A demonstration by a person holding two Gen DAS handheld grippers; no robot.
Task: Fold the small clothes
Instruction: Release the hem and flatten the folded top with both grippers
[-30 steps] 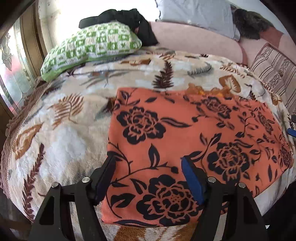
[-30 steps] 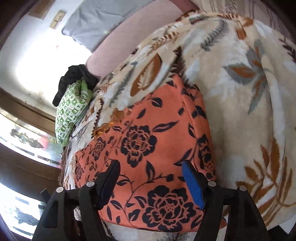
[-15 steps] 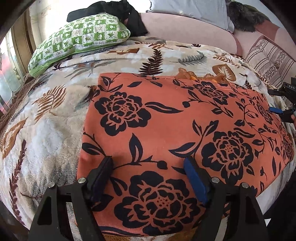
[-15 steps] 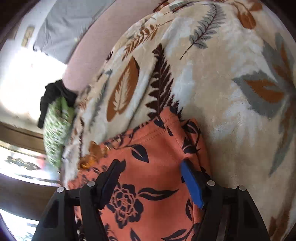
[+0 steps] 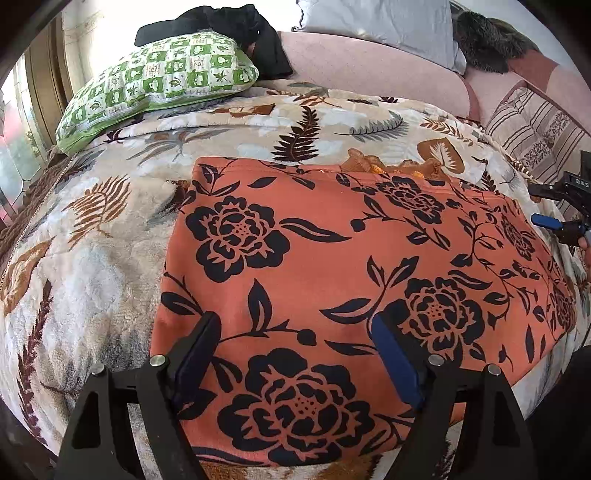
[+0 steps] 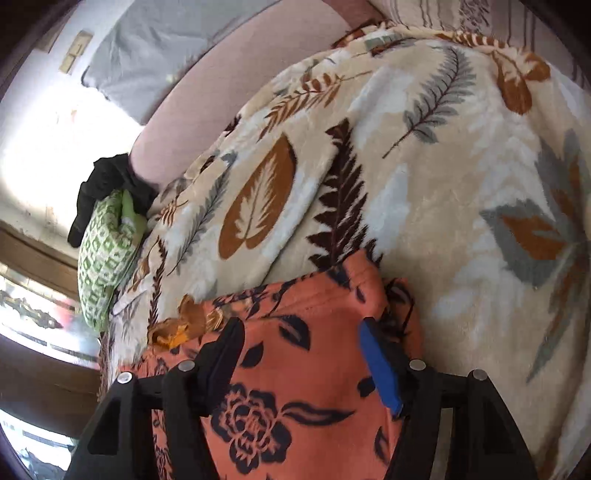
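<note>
An orange garment with black flowers lies flat on a leaf-print blanket. A crumpled amber bit of cloth shows at its far edge. My left gripper is open and empty, low over the garment's near edge. My right gripper is open and empty over the garment's far right corner; it also shows in the left wrist view at the right edge.
A green checked pillow with a black cloth on it lies at the back left. A pink headboard, a grey pillow and a striped cushion stand behind. A window frame is at the left.
My left gripper has moved in lower over the garment's near edge. My right gripper has travelled along the garment to its far right corner. Both stay open.
</note>
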